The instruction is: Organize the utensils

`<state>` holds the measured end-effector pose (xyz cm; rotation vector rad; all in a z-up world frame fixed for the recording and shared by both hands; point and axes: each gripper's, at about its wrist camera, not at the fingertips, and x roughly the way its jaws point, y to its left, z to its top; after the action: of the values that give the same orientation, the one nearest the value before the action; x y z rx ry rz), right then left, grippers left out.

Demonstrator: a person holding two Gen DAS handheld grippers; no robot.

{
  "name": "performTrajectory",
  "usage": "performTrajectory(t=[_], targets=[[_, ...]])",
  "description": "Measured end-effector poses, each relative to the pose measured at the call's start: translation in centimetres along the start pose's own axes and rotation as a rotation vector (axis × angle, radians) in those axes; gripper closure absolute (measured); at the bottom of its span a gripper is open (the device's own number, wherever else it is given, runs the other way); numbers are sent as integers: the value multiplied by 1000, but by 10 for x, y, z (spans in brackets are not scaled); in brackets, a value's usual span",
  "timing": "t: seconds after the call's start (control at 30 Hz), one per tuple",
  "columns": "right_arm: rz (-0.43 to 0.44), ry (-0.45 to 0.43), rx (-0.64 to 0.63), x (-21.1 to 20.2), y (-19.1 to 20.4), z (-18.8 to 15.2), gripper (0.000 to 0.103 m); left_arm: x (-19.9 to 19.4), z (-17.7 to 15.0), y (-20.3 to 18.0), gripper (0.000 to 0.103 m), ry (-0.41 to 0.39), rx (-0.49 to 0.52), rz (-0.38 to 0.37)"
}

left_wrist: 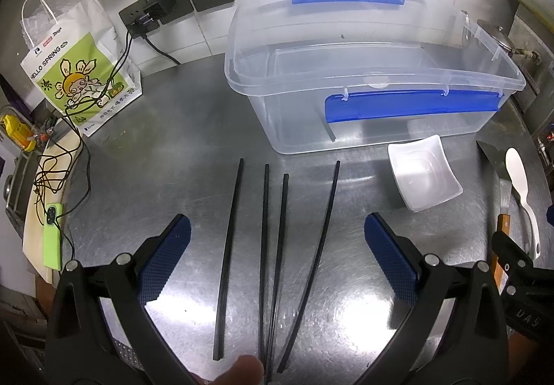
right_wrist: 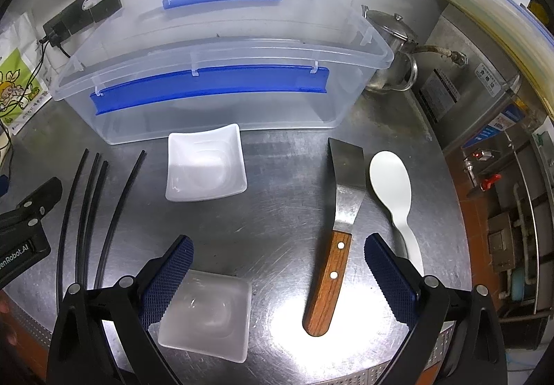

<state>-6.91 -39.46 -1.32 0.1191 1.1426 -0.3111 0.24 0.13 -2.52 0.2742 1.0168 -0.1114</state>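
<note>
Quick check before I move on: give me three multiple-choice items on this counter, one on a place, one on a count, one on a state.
1. Where does the spatula lie?
A. Inside the storage box
B. On the counter, left of the rice paddle
C. On a white dish

2. How many black chopsticks lie on the counter?
A. Two
B. Four
C. Six

3. What state is the clear storage box in?
A. Lid off, nothing visible inside
B. Lid clipped shut
C. Lid off, full of utensils

Answers:
1 B: it lies on bare steel with the rice paddle to its right.
2 B: the left wrist view shows four separate sticks.
3 A: the rim is open and the walls show nothing inside.
</note>
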Motion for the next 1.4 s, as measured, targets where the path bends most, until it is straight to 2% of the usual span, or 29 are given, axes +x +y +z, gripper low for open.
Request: performTrajectory(t=[0.07, 0.1, 0.2, 0.27, 0.3, 0.33, 0.43, 0.47, 0.5, 0.53, 0.57, 0.6, 0.63, 0.67, 0.8, 0.93, 1.0, 1.03, 1.07, 1.1, 1.17, 1.27, 1.37, 1.4], targets=[[27, 7, -2, 1, -1, 0, 5, 0, 1, 1, 6, -4, -8, -29], [84, 14, 1, 3, -3, -1, 5, -1, 2, 2, 6, -4, -13, -57], [242, 31, 37, 7, -19, -12, 5, -5, 1, 10, 6, -34, -49, -199], [289, 58, 77, 12, -31, -21, 5, -5, -3, 17, 6, -57, -65, -294], [318, 79, 85, 16, -36, -26, 5, -3, -6, 21, 6, -55, -67, -374], [352, 115, 88, 22, -40, -34, 5, 1, -8, 22, 6, -44, -68, -423], [340, 158, 56, 27, -38, -46, 5, 17, -18, 19, 6, 37, -50, -558], [373, 168, 41, 27, -36, -49, 9, 23, -22, 17, 7, 64, -51, -594], [392, 172, 41, 26, -34, -51, 24, 31, -26, 15, 9, 103, -69, -623], [400, 189, 36, 28, -32, -53, 56, 37, -29, 12, 24, 139, -74, -644], [399, 223, 25, 31, -30, -53, 76, 46, -32, 7, 44, 190, -65, -674], [398, 266, 16, 38, -28, -55, 77, 53, -35, 3, 51, 225, -54, -699], [409, 301, 12, 45, -26, -57, 79, 60, -40, -5, 67, 260, -35, -741], [435, 312, 22, 47, -26, -57, 79, 64, -44, -11, 72, 282, -15, -754], [527, 330, 105, 55, -31, -54, 78, 71, -58, -44, 74, 325, 96, -800], [538, 357, 112, 70, -26, -49, 76, 79, -66, -66, 74, 392, 106, -833], [530, 381, 90, 76, -21, -48, 83, 84, -69, -73, 74, 417, 100, -832], [517, 393, 78, 79, -18, -47, 95, 86, -71, -76, 81, 426, 99, -816], [514, 397, 56, 81, -16, -47, 95, 88, -72, -78, 94, 432, 107, -788], [520, 396, 46, 81, -15, -46, 95, 90, -73, -81, 96, 439, 107, -756], [545, 406, 24, 83, -14, -43, 96, 93, -75, -83, 97, 455, 76, -752], [577, 389, 2, 76, -20, -35, 96, 78, -70, -88, 98, 418, 80, -719], [606, 280, -41, 46, -22, -3, 97, 44, -39, -87, 98, 306, 53, -717], [605, 202, -71, 25, -26, 18, 97, 30, -23, -85, 98, 256, 54, -720]])
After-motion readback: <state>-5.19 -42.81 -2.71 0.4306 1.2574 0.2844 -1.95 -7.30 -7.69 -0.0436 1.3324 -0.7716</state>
